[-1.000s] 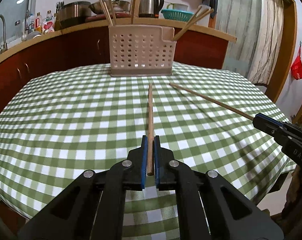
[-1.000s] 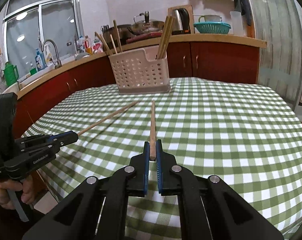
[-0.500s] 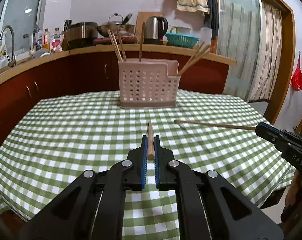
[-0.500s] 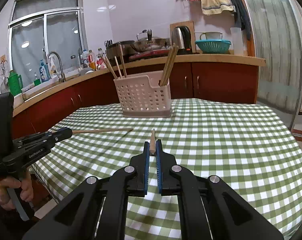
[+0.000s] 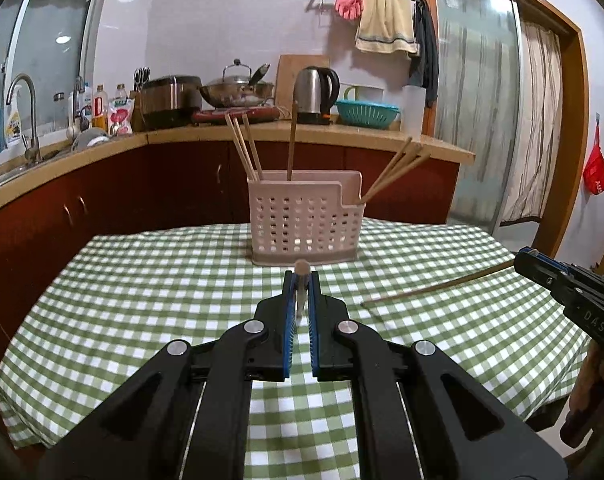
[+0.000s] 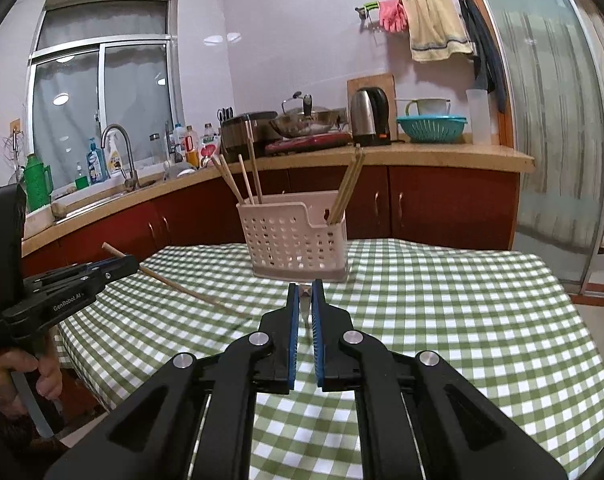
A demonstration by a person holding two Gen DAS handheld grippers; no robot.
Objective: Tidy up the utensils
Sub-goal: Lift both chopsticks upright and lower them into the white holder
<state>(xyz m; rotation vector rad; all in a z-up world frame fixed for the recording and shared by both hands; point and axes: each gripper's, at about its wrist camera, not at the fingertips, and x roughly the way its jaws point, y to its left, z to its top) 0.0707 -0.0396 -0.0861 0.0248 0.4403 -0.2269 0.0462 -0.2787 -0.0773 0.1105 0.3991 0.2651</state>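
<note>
A pale perforated utensil basket [image 5: 304, 216] [image 6: 293, 236] stands at the far side of the green checked table [image 5: 141, 300] [image 6: 442, 300], with several wooden chopsticks leaning in it. My left gripper [image 5: 301, 280] is shut on one chopstick [image 5: 301, 269], which I see almost end-on and lifted off the cloth. In the right wrist view the same left gripper [image 6: 115, 266] grips its chopstick [image 6: 173, 282] in the air. My right gripper [image 6: 305, 292] is shut on a second chopstick [image 6: 304, 300], also seen foreshortened. From the left wrist view, that right gripper [image 5: 522, 258] carries its chopstick [image 5: 434, 287] above the table.
Behind the table runs a red-brown kitchen counter [image 5: 342, 132] with a kettle [image 5: 316, 96], a wok, a teal colander [image 5: 366, 113] and a sink with a tap [image 6: 119, 152]. A hand [image 6: 17, 372] holds the left gripper's handle off the table's left edge.
Both grippers have risen with their chopsticks, which have come up off the cloth. The sticks now point nearly straight along the fingers, and the basket sits lower in both views.
</note>
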